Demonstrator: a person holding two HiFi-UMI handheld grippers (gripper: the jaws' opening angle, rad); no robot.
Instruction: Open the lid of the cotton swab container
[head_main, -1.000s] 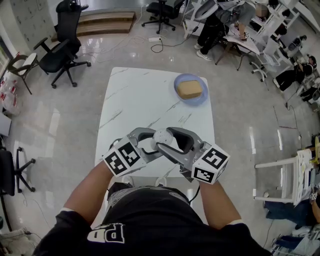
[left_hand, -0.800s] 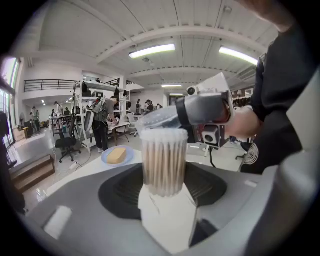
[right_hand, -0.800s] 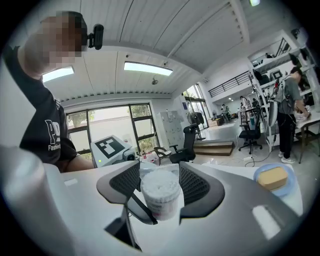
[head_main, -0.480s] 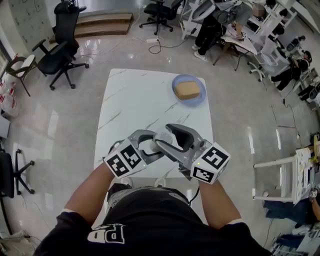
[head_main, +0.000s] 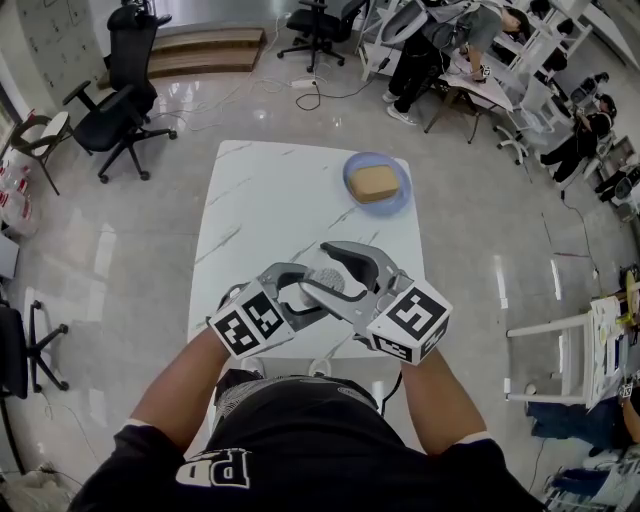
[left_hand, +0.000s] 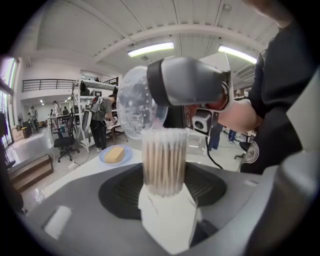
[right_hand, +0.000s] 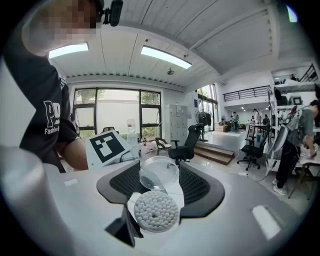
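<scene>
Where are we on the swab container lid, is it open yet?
Done: the lid is up off the cotton swab container, and the swab tips show bare. In hand: the left gripper clamps the container and the right gripper pinches the lid. Left: little. I cannot tell whether the lid is hinged or fully free.

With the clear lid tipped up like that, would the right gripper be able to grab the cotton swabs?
Probably not at once. The cotton swabs look uncovered, but the right gripper has its jaws closed on the lid, so it would likely have to let that go first.
</scene>
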